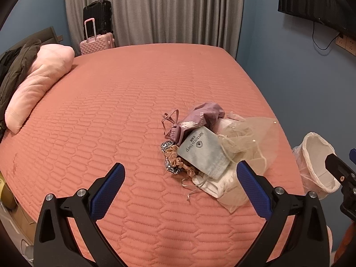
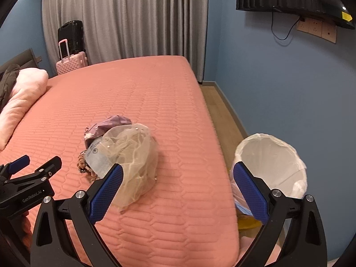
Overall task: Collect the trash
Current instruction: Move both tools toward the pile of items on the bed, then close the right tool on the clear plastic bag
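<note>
Nothing of the pile appears collected yet, so judge the task as barely begun. Nearest you, the left tool [image 1: 180,185] and the right tool [image 2: 178,185] both hang over the bed's [image 1: 111,115] near edge with jaws spread wide and nothing between them. Just beyond the left tool lies the trash pile, all of it on the bed: white pouches [image 1: 222,187] at the front, a grey pouch [image 1: 203,152] on top, scrunchies [image 1: 175,161] to its left, a mesh bag [image 2: 131,162] on the right side and a mauve bag [image 1: 195,120] at the back. These pieces touch and overlap one another. Beside the bed's right edge, on the floor, the lined bin [image 2: 271,164] stands open; its visible interior shows only the white liner, though the bottom is hidden. By this reading, every piece remains for you to carry across, the mesh bag lying closest to the right tool. Farther off, a pillow [image 1: 37,84] rests at the bed's left.
</note>
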`<control>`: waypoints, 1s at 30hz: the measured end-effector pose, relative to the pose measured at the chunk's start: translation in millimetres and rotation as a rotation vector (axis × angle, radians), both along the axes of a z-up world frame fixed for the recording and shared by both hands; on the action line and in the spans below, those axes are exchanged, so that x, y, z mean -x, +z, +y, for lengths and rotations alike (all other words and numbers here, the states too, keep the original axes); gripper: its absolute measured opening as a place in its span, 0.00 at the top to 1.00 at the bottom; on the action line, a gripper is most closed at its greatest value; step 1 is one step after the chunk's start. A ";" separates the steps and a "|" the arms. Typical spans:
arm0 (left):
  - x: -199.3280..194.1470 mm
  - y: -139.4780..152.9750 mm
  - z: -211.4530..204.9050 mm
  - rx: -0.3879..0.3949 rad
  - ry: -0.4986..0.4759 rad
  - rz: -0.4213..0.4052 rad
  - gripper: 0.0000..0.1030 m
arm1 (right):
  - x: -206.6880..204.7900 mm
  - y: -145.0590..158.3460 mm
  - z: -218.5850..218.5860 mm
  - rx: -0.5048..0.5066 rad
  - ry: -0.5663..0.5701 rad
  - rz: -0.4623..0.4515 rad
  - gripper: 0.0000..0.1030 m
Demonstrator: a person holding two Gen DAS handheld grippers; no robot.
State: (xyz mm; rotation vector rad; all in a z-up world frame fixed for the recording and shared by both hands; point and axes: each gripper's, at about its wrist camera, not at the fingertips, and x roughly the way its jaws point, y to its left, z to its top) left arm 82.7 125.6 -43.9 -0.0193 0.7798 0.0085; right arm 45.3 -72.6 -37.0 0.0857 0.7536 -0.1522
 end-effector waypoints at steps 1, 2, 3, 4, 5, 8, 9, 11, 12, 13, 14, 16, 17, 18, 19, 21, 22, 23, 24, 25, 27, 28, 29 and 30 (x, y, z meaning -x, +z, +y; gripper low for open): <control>-2.2 -1.8 2.6 -0.004 -0.002 0.000 0.07 | -8.1 -5.4 4.0 -0.016 0.011 0.011 0.10; -4.6 -3.6 4.7 -0.005 -0.007 0.000 0.07 | -16.4 -11.5 7.8 -0.031 0.018 0.028 0.12; -7.2 -5.6 6.7 -0.007 -0.010 0.000 0.07 | -23.6 -17.1 10.4 -0.042 0.024 0.043 0.13; -9.7 -7.7 8.4 -0.006 -0.013 0.001 0.07 | -31.0 -23.5 12.3 -0.060 0.031 0.059 0.18; -12.0 -10.1 9.5 -0.003 -0.018 0.003 0.07 | -36.3 -29.1 14.1 -0.075 0.039 0.072 0.22; -18.9 -16.7 14.0 0.019 -0.024 0.017 0.09 | -53.4 -45.9 21.6 -0.100 0.051 0.102 0.27; -22.0 -19.7 14.5 0.031 -0.027 0.025 0.09 | -57.6 -49.6 25.0 -0.102 0.058 0.109 0.29; -28.2 -24.8 16.8 0.050 -0.032 0.040 0.11 | -67.3 -60.3 31.2 -0.114 0.077 0.126 0.37; -31.7 -28.1 16.5 0.057 -0.034 0.049 0.12 | -72.8 -66.8 34.0 -0.119 0.083 0.143 0.40; -34.8 -31.4 15.7 0.064 -0.038 0.059 0.14 | -75.9 -71.8 34.0 -0.124 0.085 0.161 0.47; -37.8 -34.0 15.3 0.070 -0.041 0.070 0.15 | -78.7 -76.7 35.0 -0.130 0.086 0.175 0.54; -43.5 -38.0 14.4 0.075 -0.041 0.080 0.15 | -84.1 -87.1 37.1 -0.148 0.094 0.203 0.70; -46.5 -39.1 14.3 0.078 -0.043 0.083 0.15 | -86.2 -91.3 38.7 -0.157 0.102 0.213 0.80; -49.5 -39.7 14.0 0.083 -0.046 0.084 0.15 | -87.3 -93.2 40.7 -0.162 0.108 0.218 0.86; -52.6 -40.0 13.9 0.085 -0.047 0.084 0.15 | -88.7 -95.3 41.8 -0.164 0.113 0.223 0.95; -61.2 -39.5 13.7 0.089 -0.053 0.082 0.16 | -89.0 -94.1 41.6 -0.173 0.116 0.209 0.98; -66.6 -39.1 13.0 0.090 -0.056 0.080 0.19 | -89.2 -91.6 40.9 -0.174 0.114 0.197 0.98; -72.3 -38.6 12.6 0.091 -0.062 0.080 0.21 | -89.2 -88.0 39.6 -0.175 0.112 0.183 0.98; -78.9 -38.8 12.9 0.093 -0.066 0.080 0.22 | -88.4 -82.9 35.9 -0.174 0.110 0.169 0.98; -84.9 -39.3 12.7 0.096 -0.069 0.081 0.25 | -88.9 -78.5 34.4 -0.168 0.106 0.158 0.98; -98.5 -39.9 12.5 0.100 -0.075 0.088 0.28 | -88.3 -67.9 30.4 -0.162 0.104 0.138 0.98; -104.8 -40.3 12.7 0.105 -0.073 0.090 0.31 | -88.1 -61.9 28.4 -0.159 0.101 0.130 0.98; -110.6 -40.9 13.0 0.115 -0.074 0.093 0.33 | -89.5 -58.3 26.8 -0.159 0.099 0.122 0.98; -116.6 -42.0 13.0 0.127 -0.078 0.101 0.34 | -90.6 -55.7 24.8 -0.162 0.097 0.115 0.98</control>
